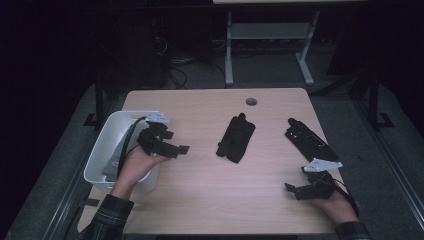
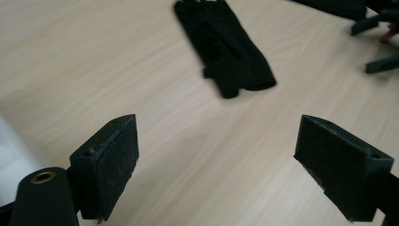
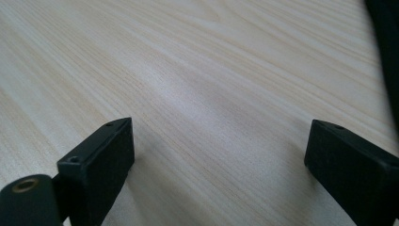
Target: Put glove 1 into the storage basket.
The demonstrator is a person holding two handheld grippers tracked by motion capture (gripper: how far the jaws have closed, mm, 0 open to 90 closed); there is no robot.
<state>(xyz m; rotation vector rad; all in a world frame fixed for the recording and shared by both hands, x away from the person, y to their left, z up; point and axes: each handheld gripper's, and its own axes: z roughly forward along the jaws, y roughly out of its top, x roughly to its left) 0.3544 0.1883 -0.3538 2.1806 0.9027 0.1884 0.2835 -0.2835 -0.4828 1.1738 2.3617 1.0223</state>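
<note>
Black foam pads, both sets spread wide with nothing between them, so neither gripper is carrying anything right now. Closest to the person, the right gripper (image 1: 300, 190) sits low at the near right corner of the table (image 1: 200, 200), jaws gaping over bare wood, with the edge of a glove just showing at the right side of its own view. The left gripper (image 1: 172, 145) is a bit further in, just off the rim of the white bin (image 1: 102, 150) at the table's left edge, pointing toward the middle.

Past that, mid-table, lies the glove (image 1: 236, 138) I'd guess is next up: flat, fingers pointing away, cuff nearer the left gripper. From the left gripper view it's dead ahead (image 2: 226, 47) but well apart from the pads (image 2: 115, 165). A second glove (image 1: 310, 141) lies further right, near the right gripper.

Judging by the bin, the job looks like dropping gloves in there. If I were doing it: come in low with the left jaws straddling the cuff, not the fingers, since thin fabric lying flat is easy to skate over. Press the lower pad right down to the wood so it scoops under, then pinch a good fold before lifting. Grab too little and it'll slip out on the way to the bin.
</note>
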